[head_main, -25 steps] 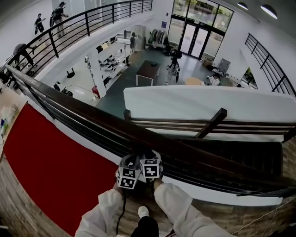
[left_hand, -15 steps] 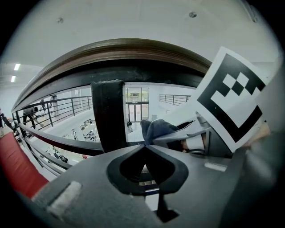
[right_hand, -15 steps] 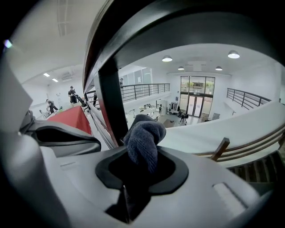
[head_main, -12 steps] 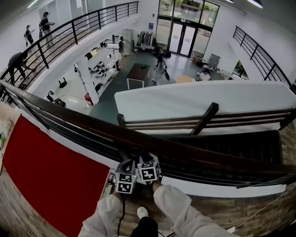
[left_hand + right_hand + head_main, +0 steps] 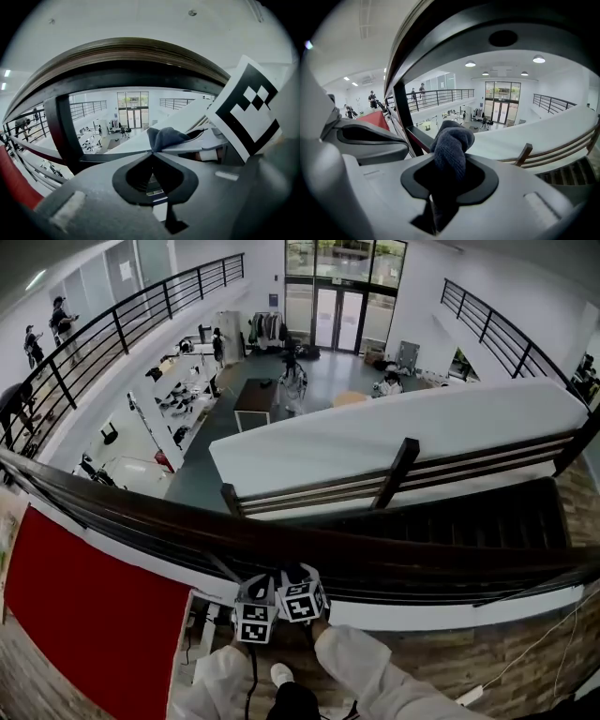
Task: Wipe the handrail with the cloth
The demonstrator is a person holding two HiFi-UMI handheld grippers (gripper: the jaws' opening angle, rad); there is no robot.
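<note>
The dark wooden handrail point(image 5: 394, 563) runs left to right across the head view, on black metal bars. Both grippers sit side by side just beneath its near edge, held by white-sleeved arms. My right gripper point(image 5: 300, 599) is shut on a dark grey-blue cloth point(image 5: 451, 143), which bunches up out of the jaws under the rail point(image 5: 454, 28). My left gripper point(image 5: 255, 615) is shut with nothing between its fingers point(image 5: 151, 153). In the left gripper view the rail point(image 5: 126, 54) arches overhead and the cloth point(image 5: 165, 137) shows just beyond the jaws, to the right.
A red mat point(image 5: 84, 615) lies on the wood floor at the lower left. Beyond the rail is a drop to a hall below, with a stair rail point(image 5: 403, 470) and white wall. A black baluster point(image 5: 65, 131) stands left of the left gripper.
Both grippers have moved right along the rail together, away from the red mat. The right gripper still holds the cloth.
</note>
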